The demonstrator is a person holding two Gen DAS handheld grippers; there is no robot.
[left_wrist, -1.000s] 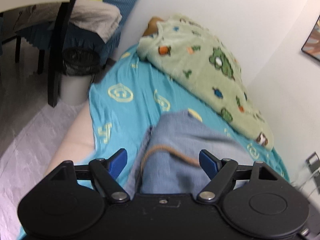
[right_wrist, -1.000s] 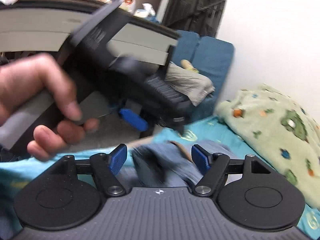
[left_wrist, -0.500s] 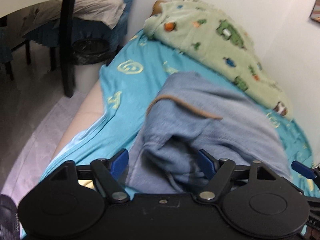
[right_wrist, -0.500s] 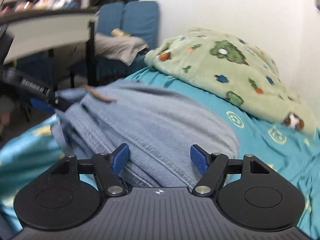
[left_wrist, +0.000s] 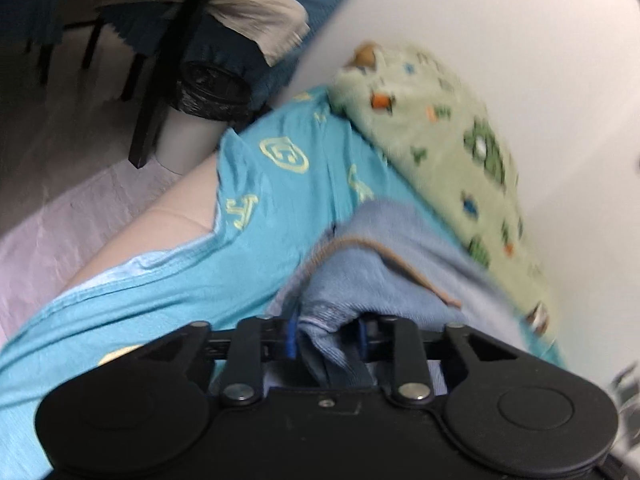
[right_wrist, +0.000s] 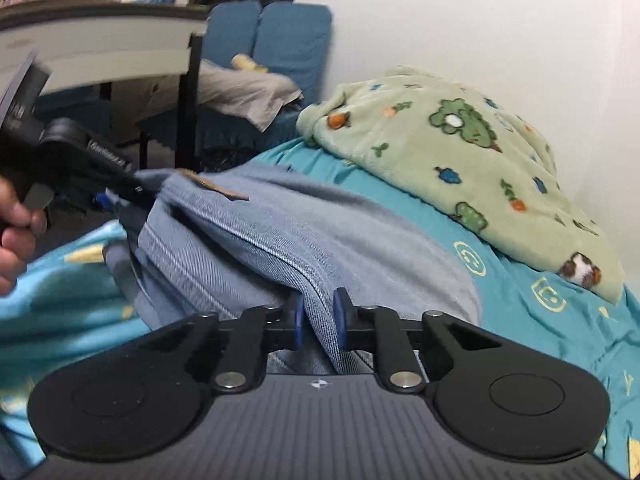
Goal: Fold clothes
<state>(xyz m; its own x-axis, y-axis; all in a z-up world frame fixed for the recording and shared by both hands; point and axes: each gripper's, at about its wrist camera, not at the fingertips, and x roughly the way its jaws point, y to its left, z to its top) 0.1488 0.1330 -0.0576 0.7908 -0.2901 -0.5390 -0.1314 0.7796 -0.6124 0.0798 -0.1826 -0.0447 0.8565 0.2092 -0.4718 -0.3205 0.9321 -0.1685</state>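
A pair of light blue jeans (right_wrist: pixel 320 224) with a brown waist patch (right_wrist: pixel 212 186) lies bunched on a bed with a turquoise sheet (right_wrist: pixel 540 320). My right gripper (right_wrist: pixel 318 320) is shut on a fold of the denim at its near edge. My left gripper (left_wrist: pixel 326 340) is shut on the jeans (left_wrist: pixel 360 280) near the waistband; it also shows in the right wrist view (right_wrist: pixel 116 196) at the left, held by a hand, pinching the waist end.
A green cartoon-print blanket (right_wrist: pixel 460 152) lies along the white wall behind the jeans. A dark table leg (left_wrist: pixel 168 64), a black-lined bin (left_wrist: pixel 212 88) and a blue chair (right_wrist: pixel 280 40) with grey cloth stand beyond the bed's far end. The floor is left of the bed.
Both grippers were open around the denim half a second ago; now both have shut on it. The left gripper has turned, and its view is blurred.
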